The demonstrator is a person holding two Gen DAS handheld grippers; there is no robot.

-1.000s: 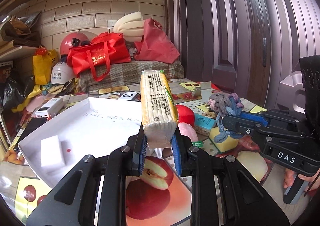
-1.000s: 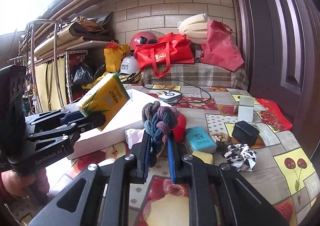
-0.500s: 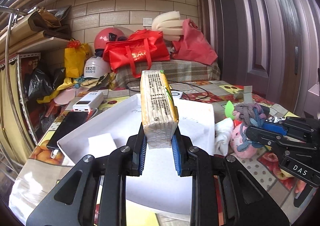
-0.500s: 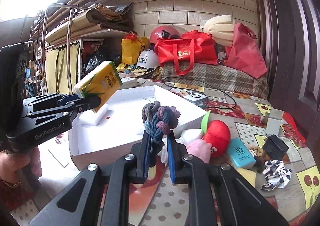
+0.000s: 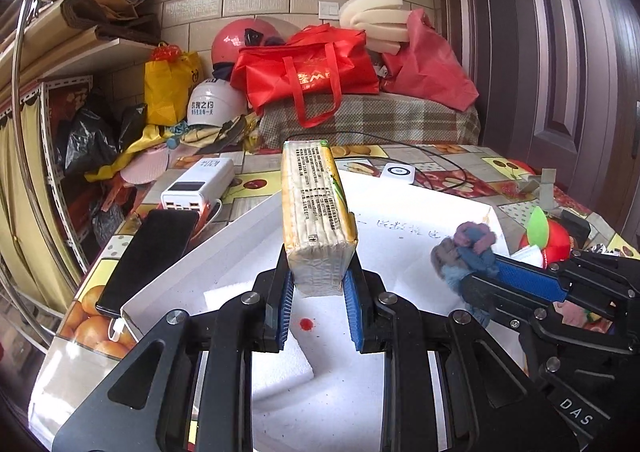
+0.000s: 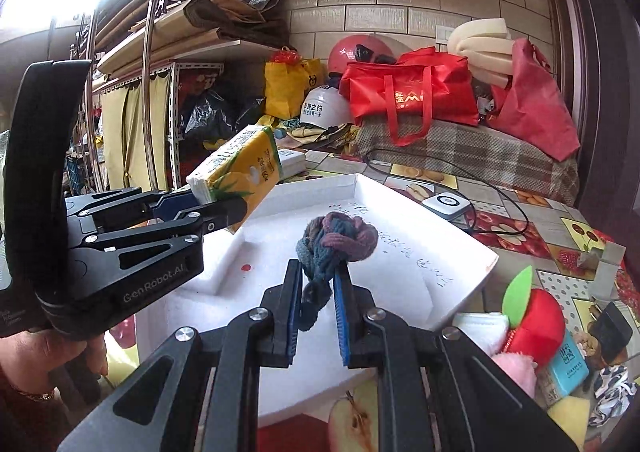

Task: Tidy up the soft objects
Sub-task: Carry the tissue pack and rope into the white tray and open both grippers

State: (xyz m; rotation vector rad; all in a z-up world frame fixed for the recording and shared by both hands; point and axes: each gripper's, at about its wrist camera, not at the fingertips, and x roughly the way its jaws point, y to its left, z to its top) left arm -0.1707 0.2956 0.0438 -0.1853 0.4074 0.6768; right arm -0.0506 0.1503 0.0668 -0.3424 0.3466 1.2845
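**Both grippers loaded and poised over the white tray**

The left gripper is clenched on a yellow tissue pack, its blue pads pinching the pack's near end so that the rest stands out beyond the fingertips, tilted up and away; gripping it by one end likely leaves the far end free to be lowered first. The right gripper is clamped on a knotted yarn bundle; only a loose tail sits between the fingers, the bulky knot bulging above the tips, probably because the knot is too fat to pinch. Beneath and ahead of both pairs of fingers lies the white foam tray, holding a small foam block just under the left fingers; the tray reads as the collecting place. To the right of the right fingers, outside the tray, wait a red plush apple and a pink plush; neither load touches the tray yet.
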